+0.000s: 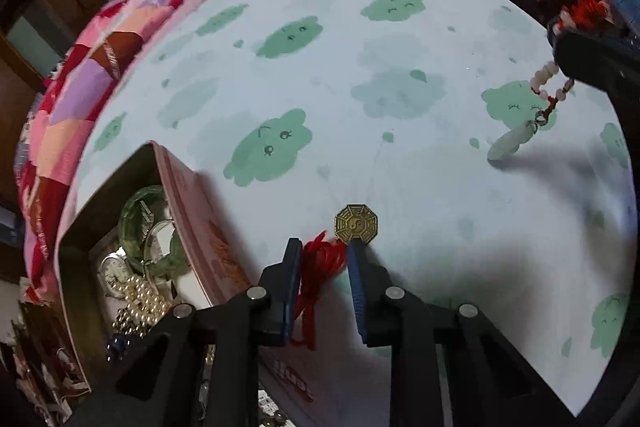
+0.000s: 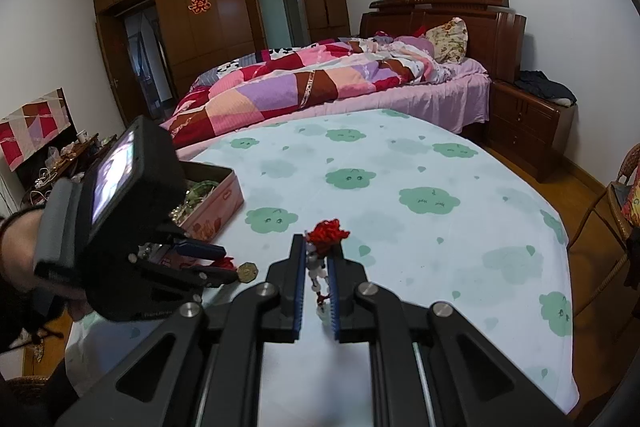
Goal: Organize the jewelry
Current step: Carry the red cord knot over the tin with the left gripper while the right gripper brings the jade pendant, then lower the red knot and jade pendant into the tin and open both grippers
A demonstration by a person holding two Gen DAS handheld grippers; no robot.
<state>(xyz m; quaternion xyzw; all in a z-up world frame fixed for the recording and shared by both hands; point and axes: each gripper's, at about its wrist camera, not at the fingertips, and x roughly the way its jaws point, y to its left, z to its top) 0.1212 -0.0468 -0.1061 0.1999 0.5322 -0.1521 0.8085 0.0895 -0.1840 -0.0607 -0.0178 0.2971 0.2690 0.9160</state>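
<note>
A brass octagonal pendant [image 1: 356, 225] on a bunched red cord [image 1: 322, 261] lies on the cloud-print cloth [image 1: 360, 67]. My left gripper [image 1: 325, 247] points down at it, shut on the cord, with the pendant at its right fingertip. The right wrist view shows this gripper [image 2: 228, 263] with the pendant [image 2: 246, 271] beside a pink tin [image 2: 218, 203]. My right gripper [image 2: 318, 247] is shut on a white bead string [image 2: 316, 273] topped by a red knot [image 2: 326, 229]. In the left wrist view the string's jade pendant [image 1: 508, 143] dangles below the right gripper [image 1: 568, 47] and touches the cloth.
The open pink tin [image 1: 180, 187] at the left holds green bangles [image 1: 140, 215], a watch [image 1: 114, 271] and pearl beads [image 1: 140, 299]. Behind the table are a bed with a patchwork quilt [image 2: 300, 83] and a nightstand [image 2: 524, 123]. A wicker chair [image 2: 624, 195] stands at the right.
</note>
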